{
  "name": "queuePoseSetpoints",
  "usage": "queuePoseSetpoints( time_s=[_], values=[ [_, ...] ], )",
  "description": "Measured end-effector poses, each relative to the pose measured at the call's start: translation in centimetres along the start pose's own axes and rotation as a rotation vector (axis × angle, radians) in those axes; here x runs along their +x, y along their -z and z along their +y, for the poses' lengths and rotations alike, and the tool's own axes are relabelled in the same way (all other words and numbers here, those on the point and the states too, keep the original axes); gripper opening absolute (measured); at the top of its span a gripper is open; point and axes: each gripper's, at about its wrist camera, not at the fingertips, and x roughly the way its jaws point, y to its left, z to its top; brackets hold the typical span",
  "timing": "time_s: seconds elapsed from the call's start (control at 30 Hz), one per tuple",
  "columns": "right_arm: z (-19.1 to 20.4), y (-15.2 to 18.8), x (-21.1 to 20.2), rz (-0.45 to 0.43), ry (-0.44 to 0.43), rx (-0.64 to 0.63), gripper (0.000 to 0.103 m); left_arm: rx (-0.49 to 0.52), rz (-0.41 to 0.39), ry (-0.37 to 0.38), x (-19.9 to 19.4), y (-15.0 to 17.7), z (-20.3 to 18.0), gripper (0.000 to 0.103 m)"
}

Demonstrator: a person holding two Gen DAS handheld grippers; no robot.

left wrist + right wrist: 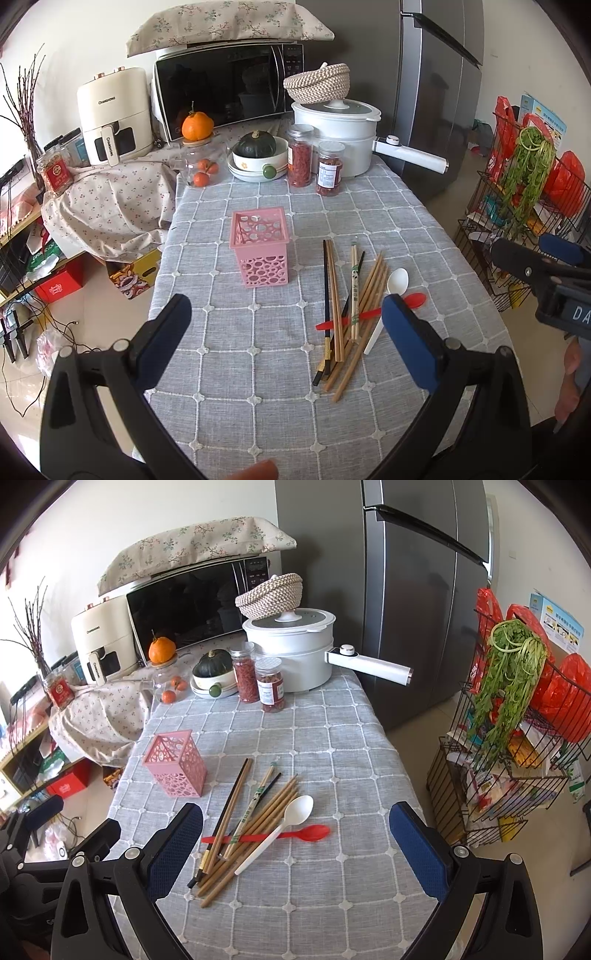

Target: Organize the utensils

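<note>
A pink perforated utensil holder [260, 251] [175, 766] stands upright and empty on the grey checked tablecloth [240, 369]. To its right lies a loose pile of several wooden and black chopsticks [347, 314] [251, 819]. One pair is in a paper sleeve. A white spoon [391, 291] [288, 823] and a red spoon [415, 300] [308, 832] lie across them. My left gripper [286, 317] [75, 819] hovers open over the near table, below the holder. My right gripper [297, 823] [535, 254] is open above the pile, holding nothing.
At the table's back stand a white electric pot [332, 136] with a long handle, two jars [314, 162], a bowl with a squash [258, 155], a microwave [221, 88] and an air fryer [114, 114]. A fridge [413, 590] and a wire rack [509, 757] flank the right edge.
</note>
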Motion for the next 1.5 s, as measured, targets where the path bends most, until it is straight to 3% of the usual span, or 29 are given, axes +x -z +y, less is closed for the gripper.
queuePoseSetpoints(
  time_s=[1.5],
  values=[
    [0.07, 0.13, 0.50, 0.011, 0.001, -0.003, 0.102, -0.003, -0.002, -0.001, -0.01, 0.11, 0.35, 0.102]
  ],
)
